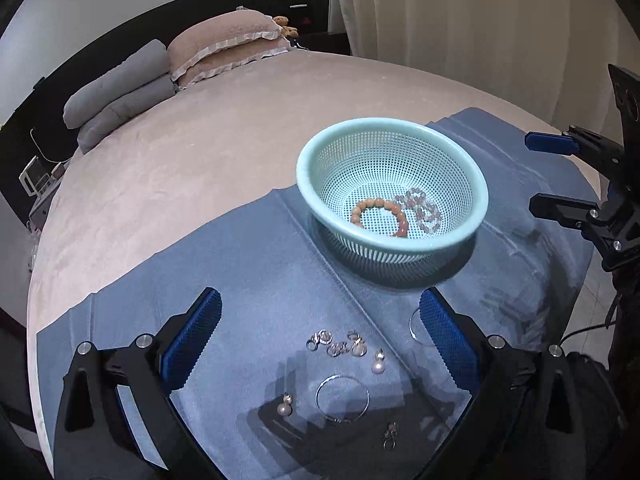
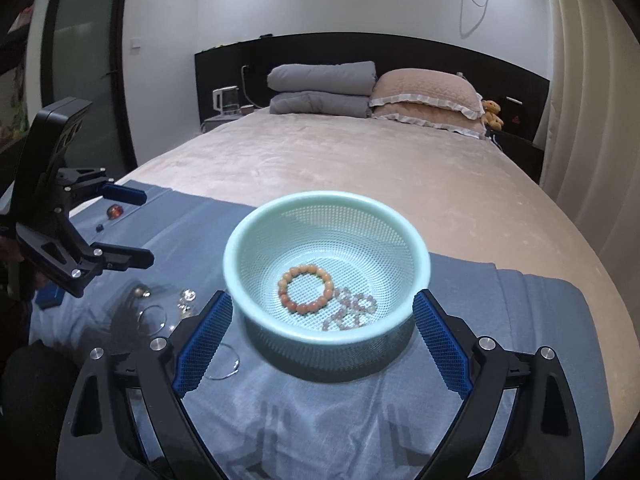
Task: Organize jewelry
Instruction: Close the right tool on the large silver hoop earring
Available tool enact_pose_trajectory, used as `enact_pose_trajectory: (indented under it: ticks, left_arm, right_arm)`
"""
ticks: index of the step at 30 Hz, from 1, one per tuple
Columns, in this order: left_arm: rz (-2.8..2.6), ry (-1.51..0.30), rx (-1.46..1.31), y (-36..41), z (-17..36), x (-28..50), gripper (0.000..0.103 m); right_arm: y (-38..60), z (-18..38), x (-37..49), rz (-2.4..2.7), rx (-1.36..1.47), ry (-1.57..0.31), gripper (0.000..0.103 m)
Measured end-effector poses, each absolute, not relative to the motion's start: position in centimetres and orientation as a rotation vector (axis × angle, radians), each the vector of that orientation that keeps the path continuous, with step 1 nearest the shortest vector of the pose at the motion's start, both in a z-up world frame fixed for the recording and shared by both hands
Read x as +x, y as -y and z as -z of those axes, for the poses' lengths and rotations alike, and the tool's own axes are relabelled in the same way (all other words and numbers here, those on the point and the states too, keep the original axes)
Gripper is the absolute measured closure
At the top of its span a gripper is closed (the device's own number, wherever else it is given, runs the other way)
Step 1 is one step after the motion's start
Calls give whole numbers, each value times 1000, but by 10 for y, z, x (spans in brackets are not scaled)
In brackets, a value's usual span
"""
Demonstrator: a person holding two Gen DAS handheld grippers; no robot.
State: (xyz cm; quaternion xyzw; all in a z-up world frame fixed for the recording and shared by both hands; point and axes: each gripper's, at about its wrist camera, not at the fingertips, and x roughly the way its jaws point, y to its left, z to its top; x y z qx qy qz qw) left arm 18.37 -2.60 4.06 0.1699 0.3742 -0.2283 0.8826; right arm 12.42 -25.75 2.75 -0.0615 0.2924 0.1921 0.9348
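A mint mesh basket (image 1: 308, 184) (image 2: 236, 280) stands on a blue cloth (image 1: 256, 264) (image 2: 320, 408) on the bed. It holds an orange bead bracelet (image 1: 380, 216) (image 2: 306, 289) and a clear bead bracelet (image 1: 422, 210) (image 2: 352, 309). My left gripper (image 1: 320, 340) is open and empty above loose silver rings (image 1: 338, 344), two pearl earrings (image 1: 378, 364), a thin bangle (image 1: 342, 398) and a small charm (image 1: 390, 434). My right gripper (image 2: 322, 344) is open and empty, its fingers either side of the basket's near wall. Another thin hoop (image 2: 226, 364) lies by its left finger.
A pink bedspread (image 2: 360, 160) spreads beyond the cloth, with pillows (image 2: 428, 96) and folded grey bedding (image 2: 320, 88) at the headboard. A red bead (image 2: 115, 211) and a small blue piece (image 2: 100, 227) lie on the cloth's far left. Curtains hang on the right.
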Motion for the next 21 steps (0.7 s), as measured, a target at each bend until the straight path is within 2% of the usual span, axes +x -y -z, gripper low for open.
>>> enact_pose_trajectory:
  ticks: [14, 21]
  left_arm:
    - [616, -838, 409, 1, 23, 143, 6]
    - [711, -797, 413, 6, 44, 146, 6]
  right_arm:
    - [199, 43, 100, -696, -282, -728, 16]
    - [188, 59, 117, -741, -207, -735, 17]
